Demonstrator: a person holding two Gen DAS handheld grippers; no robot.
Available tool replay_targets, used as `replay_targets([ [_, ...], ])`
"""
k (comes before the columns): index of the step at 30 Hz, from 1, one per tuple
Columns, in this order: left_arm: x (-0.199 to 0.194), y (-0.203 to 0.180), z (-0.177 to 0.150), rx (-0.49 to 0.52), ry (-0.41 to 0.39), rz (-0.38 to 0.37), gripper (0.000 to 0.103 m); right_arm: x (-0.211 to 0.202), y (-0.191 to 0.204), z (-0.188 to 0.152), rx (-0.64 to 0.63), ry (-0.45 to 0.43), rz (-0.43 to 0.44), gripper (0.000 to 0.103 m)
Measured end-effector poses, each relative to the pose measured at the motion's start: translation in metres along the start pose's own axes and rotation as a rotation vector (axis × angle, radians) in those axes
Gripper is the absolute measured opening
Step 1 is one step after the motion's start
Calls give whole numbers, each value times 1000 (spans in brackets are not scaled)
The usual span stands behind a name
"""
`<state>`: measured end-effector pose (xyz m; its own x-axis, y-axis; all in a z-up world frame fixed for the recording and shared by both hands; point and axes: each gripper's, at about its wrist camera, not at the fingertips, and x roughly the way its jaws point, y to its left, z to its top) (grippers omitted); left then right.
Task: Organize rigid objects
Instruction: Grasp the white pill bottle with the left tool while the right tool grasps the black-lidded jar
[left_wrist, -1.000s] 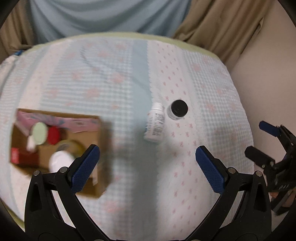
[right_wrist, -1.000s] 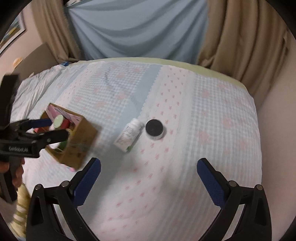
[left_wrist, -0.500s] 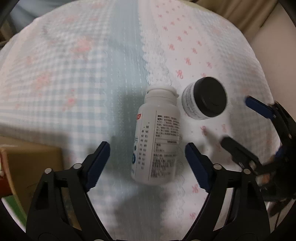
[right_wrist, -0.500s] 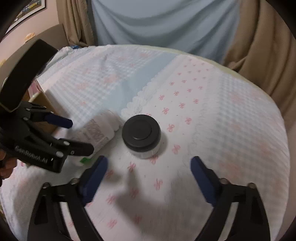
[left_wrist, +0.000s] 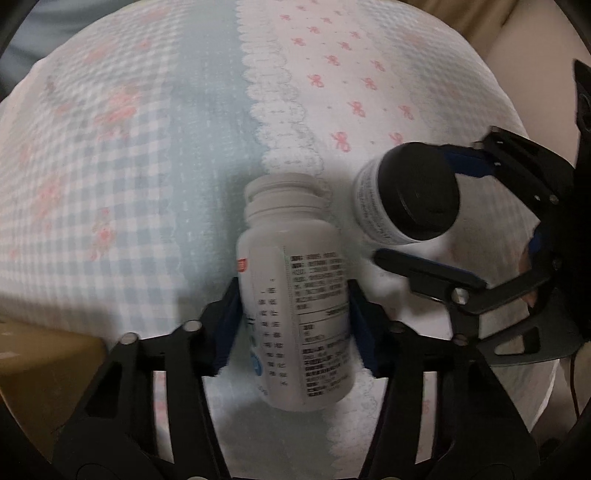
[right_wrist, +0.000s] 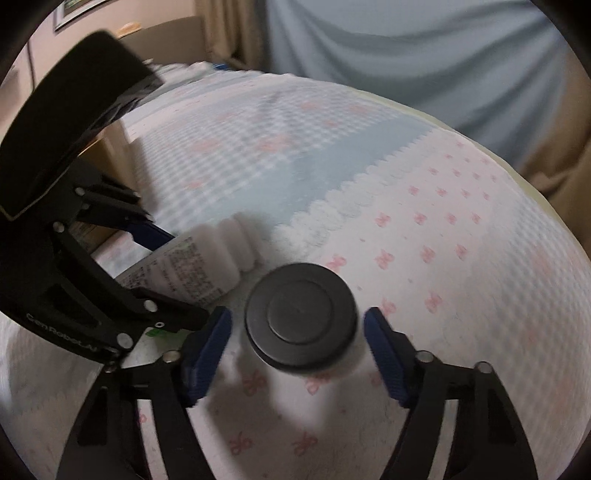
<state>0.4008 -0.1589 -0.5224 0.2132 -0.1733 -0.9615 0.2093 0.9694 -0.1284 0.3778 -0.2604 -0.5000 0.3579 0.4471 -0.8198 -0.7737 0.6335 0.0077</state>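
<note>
A white pill bottle (left_wrist: 295, 288) with a white cap lies on its side on the cloth. My left gripper (left_wrist: 293, 321) is shut on its body, blue pads against both sides. The bottle also shows in the right wrist view (right_wrist: 192, 266). A small white jar with a black lid (right_wrist: 301, 326) stands upright just right of the bottle. My right gripper (right_wrist: 297, 350) straddles the jar, pads close to its sides with small gaps showing. The jar (left_wrist: 410, 199) and the right gripper around it (left_wrist: 443, 210) show in the left wrist view.
The table is covered by a blue gingham and pink bow-print cloth (left_wrist: 147, 147). A cardboard box corner (left_wrist: 40, 350) sits at the lower left of the left wrist view. Curtains (right_wrist: 424, 48) hang behind the table.
Both grippers came down and forward onto the objects. The left jaws closed on the white bottle. The right jaws narrowed around the black-lidded jar.
</note>
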Motion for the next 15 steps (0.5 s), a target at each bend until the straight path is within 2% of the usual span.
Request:
replay_targets([
  [5, 0, 0, 1, 4, -3, -7, 49, 5, -1, -1, -19, 9, -14, 53],
  [15, -13, 15, -13, -36, -7, -36, 48, -2, 2, -1, 49, 24, -35, 52],
])
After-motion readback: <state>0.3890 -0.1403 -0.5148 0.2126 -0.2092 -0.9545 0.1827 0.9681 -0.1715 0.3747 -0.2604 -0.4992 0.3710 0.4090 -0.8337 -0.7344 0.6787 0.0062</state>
